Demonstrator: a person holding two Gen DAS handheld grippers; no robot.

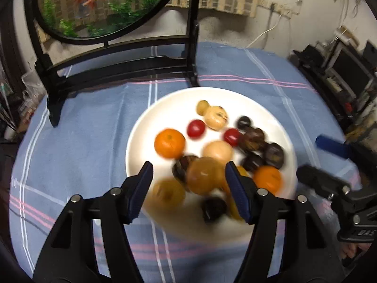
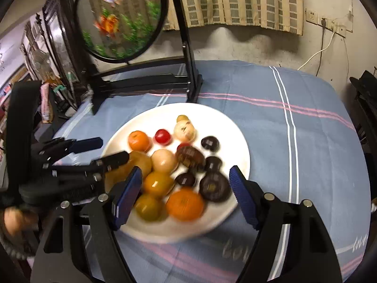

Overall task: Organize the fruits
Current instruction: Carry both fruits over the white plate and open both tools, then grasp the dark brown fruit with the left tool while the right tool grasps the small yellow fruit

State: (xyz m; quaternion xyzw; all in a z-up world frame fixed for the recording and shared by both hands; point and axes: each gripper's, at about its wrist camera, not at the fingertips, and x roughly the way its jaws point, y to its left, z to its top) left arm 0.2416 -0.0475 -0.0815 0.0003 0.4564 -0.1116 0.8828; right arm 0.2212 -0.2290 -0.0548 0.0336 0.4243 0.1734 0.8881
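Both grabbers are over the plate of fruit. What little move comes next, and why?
Probably lower the right gripper onto the near orange and close. Its jaws stand open and empty on either side of that fruit at the white plate's front edge, so it looks easiest to take first.

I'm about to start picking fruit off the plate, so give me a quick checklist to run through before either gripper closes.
1. Left gripper open, nothing clamped: ok.
2. Right gripper open, nothing clamped: ok.
3. All fruit on the white plate, none on the blue cloth: ok.
4. Room around the target: not ok; the amber fruit between the left jaws sits packed against its neighbours.
5. Grippers clear of each other: cannot tell; they crowd the plate's near side.
6. Sharp view: not ok; near fruit is blurred.
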